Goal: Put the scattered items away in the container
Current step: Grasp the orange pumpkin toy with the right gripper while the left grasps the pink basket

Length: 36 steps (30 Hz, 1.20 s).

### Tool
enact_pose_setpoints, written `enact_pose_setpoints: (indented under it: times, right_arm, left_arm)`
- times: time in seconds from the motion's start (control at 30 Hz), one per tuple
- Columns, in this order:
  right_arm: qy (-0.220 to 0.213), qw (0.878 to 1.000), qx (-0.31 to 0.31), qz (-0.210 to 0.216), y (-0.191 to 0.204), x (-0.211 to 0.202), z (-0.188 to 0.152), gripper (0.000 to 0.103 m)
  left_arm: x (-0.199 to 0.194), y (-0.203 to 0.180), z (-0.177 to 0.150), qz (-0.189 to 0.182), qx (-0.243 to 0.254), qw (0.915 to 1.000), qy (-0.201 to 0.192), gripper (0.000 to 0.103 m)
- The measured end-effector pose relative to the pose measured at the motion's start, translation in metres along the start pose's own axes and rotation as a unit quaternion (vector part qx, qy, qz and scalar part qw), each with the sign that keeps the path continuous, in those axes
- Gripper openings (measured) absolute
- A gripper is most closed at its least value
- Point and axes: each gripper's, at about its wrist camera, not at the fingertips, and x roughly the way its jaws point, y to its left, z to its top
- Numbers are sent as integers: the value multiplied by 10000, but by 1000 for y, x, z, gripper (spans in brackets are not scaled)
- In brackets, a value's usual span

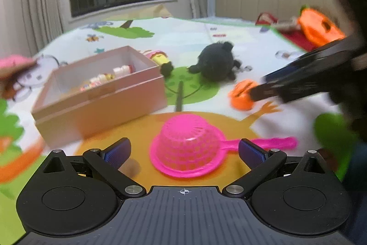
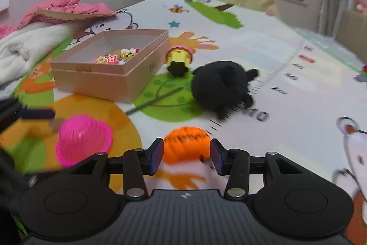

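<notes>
Lying on a cartoon-printed play mat (image 2: pixel 286 56), the scattered toys are observed around a pink cardboard box (image 2: pixel 96 75) that stands open-topped and contains several small trinkets (image 2: pixel 114 57).

The right gripper (image 2: pixel 187 154) is seen with its jaws narrowed about an orange ridged toy (image 2: pixel 187 144), which sits between the two blue pads (image 2: pixel 157 156). Motion blur prevents it being determined whether the pads press on the toy; in the left wrist view the same gripper (image 1: pixel 252 93) is recorded at the toy's (image 1: pixel 240 95) side, its tips reaching the toy. The toy appears to rest on the mat, well apart from the box.

The left gripper (image 1: pixel 183 150) is recorded with jaws wide, nothing held. A pink toy strainer (image 1: pixel 185 146), inverted with its handle (image 1: pixel 273 142) pointing to the right of that view, lies on the mat ahead of and between the spread fingers, neither pad touching it.

A black plush toy (image 2: pixel 218 86) is noted on the mat beyond the orange toy. A yellow-and-pink toy with a black star-shaped end (image 2: pixel 179 59) lies tipped just beside the box's far corner. A thin dark stick (image 2: pixel 156 99) lies between box and plush. A second orange plastic item (image 1: pixel 318 26) is noted at the mat's far edge.
</notes>
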Motion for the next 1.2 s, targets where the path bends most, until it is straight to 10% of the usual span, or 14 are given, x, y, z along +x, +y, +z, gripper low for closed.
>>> enact_pose_setpoints:
  times: [0.3,0.5,0.67,0.97,1.03,1.2]
  right_arm:
    - [105,9925,-135,1211,63,-16,-31,49]
    - [-107,9751,-692,2106,122,-14,-26,54]
    - [-487,9839,-867,1485,113,-22,-26,82]
    - [-508,9987,-29,-26,39,-27,-31,92]
    - [-541,9982,150,-230,27,-23,-30,99]
    - [-385,9980,121,-478,13,6,-11,100]
  left_arm:
    - [-4,57,-7,1324,-140,9908,261,102]
    - [-28,87,-2,516,-1287,9899,302,102]
    - [-12,56,6,273,-907,9948,384,102]
    - [35,33,19,322,-661,9962,468,101]
    - [37,35,18,324,-713,9956,522,80]
    - [27,42,15,244,-875,9947,474,79]
